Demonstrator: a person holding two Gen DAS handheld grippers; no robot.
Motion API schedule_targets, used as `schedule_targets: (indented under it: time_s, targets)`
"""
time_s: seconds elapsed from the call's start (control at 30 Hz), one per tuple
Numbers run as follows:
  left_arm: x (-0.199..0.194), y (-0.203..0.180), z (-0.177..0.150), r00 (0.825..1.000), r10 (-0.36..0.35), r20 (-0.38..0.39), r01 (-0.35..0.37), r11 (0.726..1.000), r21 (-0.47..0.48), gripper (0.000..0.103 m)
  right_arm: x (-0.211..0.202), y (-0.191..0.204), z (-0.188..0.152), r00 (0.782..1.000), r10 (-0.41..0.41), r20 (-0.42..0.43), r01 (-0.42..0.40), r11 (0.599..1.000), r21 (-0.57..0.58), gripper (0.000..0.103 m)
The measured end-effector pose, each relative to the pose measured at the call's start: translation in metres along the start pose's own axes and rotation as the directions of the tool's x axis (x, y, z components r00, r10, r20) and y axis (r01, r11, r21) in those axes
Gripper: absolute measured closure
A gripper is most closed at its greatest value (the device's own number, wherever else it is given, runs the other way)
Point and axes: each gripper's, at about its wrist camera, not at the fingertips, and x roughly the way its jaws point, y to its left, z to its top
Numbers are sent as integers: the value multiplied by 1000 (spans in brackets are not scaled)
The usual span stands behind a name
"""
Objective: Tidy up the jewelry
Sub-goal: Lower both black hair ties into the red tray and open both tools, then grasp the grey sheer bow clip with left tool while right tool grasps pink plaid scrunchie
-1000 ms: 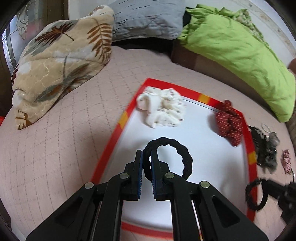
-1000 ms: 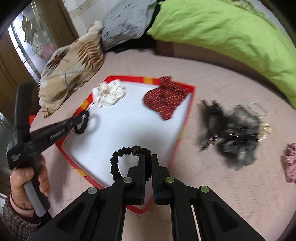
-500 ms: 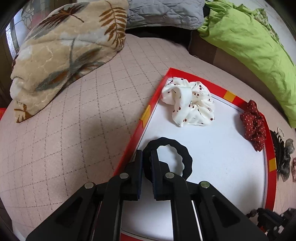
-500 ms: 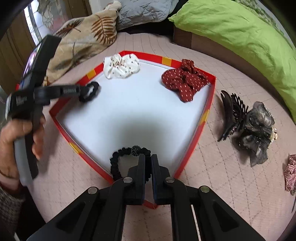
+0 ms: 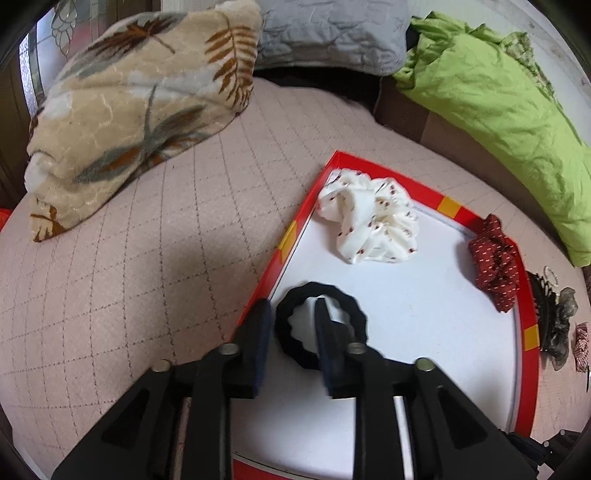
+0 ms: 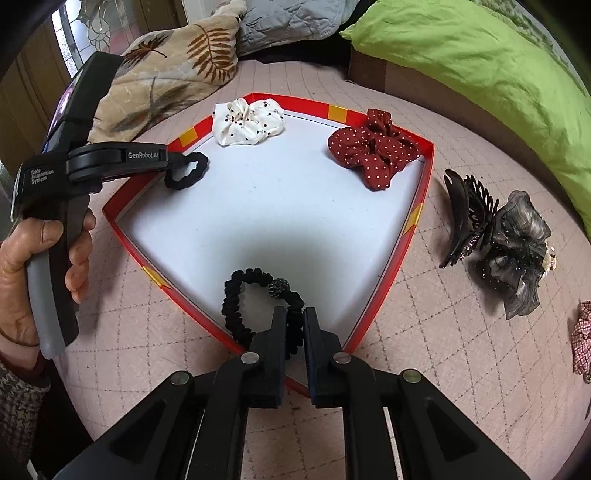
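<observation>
- Since half a second ago the left claw (image 5: 291, 314) has been spreading: its fingers, then pressed on the black ruffled hair tie (image 5: 320, 325), are now standing apart, one outside the ring and one inside it.
- The black ruffled hair tie is lying on the white floor of the red tray (image 5: 526, 306), near the tray's left edge, no longer pinched.
- In the right wrist view the left claw (image 6: 173, 162) is reaching over that same edge, with the ruffled tie (image 6: 186, 171) at its tip, and the person's left hand (image 6: 26, 266) is gripping the handle.
- The right claw (image 6: 294, 325) is pinching the black beaded hair tie (image 6: 258, 299), its fingers nearly pressed together on the band.
- The beaded tie is hanging over the near corner of the tray (image 6: 413, 218), its loop lying just inside the red rim.
- The white dotted scrunchie (image 5: 369, 229) is sitting in the tray's far left corner; it shows too from the right wrist (image 6: 248, 122).
- The dark red dotted scrunchie (image 6: 373, 151) is resting at the tray's far right corner, against the rim.
- Outside the tray's right edge, on the pink quilted bed (image 6: 461, 332), a black claw clip (image 6: 467, 218) and a grey gauze bow (image 6: 517, 251) are lying just beside each other.
- A leaf-print pillow (image 5: 136, 107), a grey pillow (image 5: 332, 33) and a green quilt (image 5: 498, 110) are lying along the bed's far edge.
</observation>
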Motion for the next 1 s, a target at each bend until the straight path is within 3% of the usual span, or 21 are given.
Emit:
schedule_targets:
  time_s: [0.07,0.17,0.27,0.53,0.83,1.0]
  targets:
    - [-10,-5,-2,999,-29,37,28,999,15,52,-3,0,0,1000,1,8,-1,1000,10,90]
    - [-27,-15,-6,993,9,120,-17,998,60,39,-7,0,0,1000,5,25,-6,1000,18,80]
    - [-40,-25,-12,984,35,175,-55,992,112,38,-14,2,-1,999,5,44,-6,1000,17,76]
    - [-59,-45,-23,971,60,230,-103,977,184,38,-35,1,-7,996,-7,91,4,1000,27,75]
    - [-87,-72,-41,966,38,254,-102,964,245,38,-64,-17,-23,989,-30,142,20,998,65,75]
    - [-103,-90,-54,973,4,229,-65,964,257,38,-86,-40,-41,983,-53,177,34,993,110,75]
